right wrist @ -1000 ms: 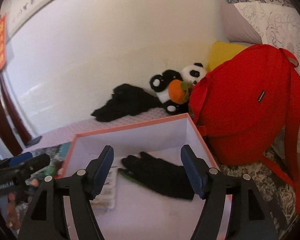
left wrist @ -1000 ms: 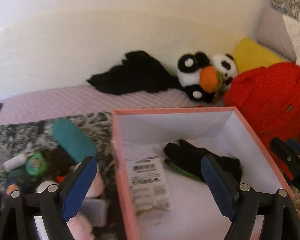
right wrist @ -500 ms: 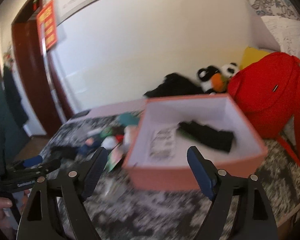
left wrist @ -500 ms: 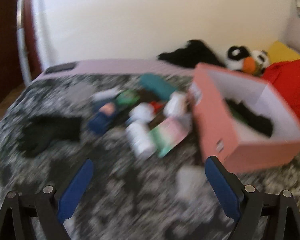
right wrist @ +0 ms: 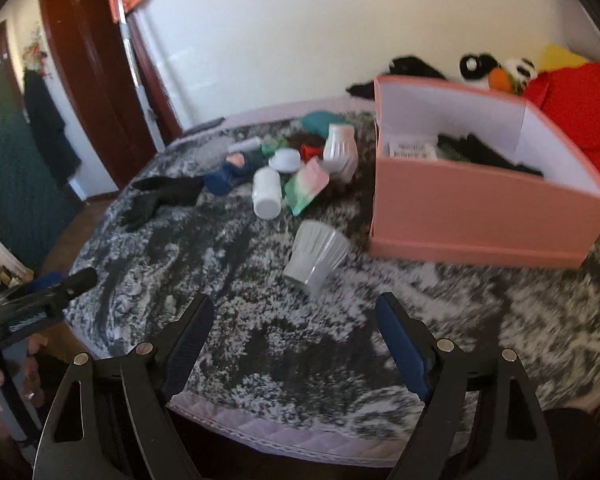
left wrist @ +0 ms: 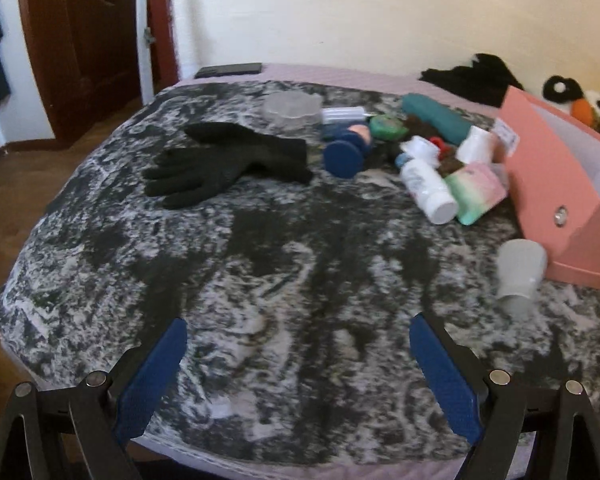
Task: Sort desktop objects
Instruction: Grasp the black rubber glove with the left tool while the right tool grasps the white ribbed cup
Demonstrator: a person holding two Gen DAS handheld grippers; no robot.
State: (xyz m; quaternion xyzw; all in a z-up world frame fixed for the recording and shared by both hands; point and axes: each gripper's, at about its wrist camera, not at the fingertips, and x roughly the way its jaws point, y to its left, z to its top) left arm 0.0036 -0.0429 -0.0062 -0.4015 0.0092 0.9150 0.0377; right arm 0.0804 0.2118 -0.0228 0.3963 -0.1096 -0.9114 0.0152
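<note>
A pink box (right wrist: 480, 196) stands on the right of the black-and-white patterned cover (left wrist: 260, 264); a black glove (right wrist: 484, 152) and a label lie inside it. Another black glove (left wrist: 224, 162) lies on the cover at left. A pile of small items sits beside the box: a white bottle (left wrist: 428, 190), a teal case (left wrist: 436, 118), a blue cap (left wrist: 342, 156), a green-pink pouch (left wrist: 478, 192). A translucent cup (right wrist: 316, 256) lies tipped in front of the box. My left gripper (left wrist: 298, 372) and right gripper (right wrist: 294, 350) are both open and empty, held back over the near edge.
A red backpack (right wrist: 580, 100), panda plush (right wrist: 496, 70) and black cloth (left wrist: 472, 76) lie behind the box by the wall. A phone (left wrist: 230, 70) lies on the far pink sheet. A brown door (left wrist: 84, 40) and wooden floor are at left.
Both grippers have pulled back from above the box to the near edge of the cover, so the whole surface now shows. Both stay open and empty.
</note>
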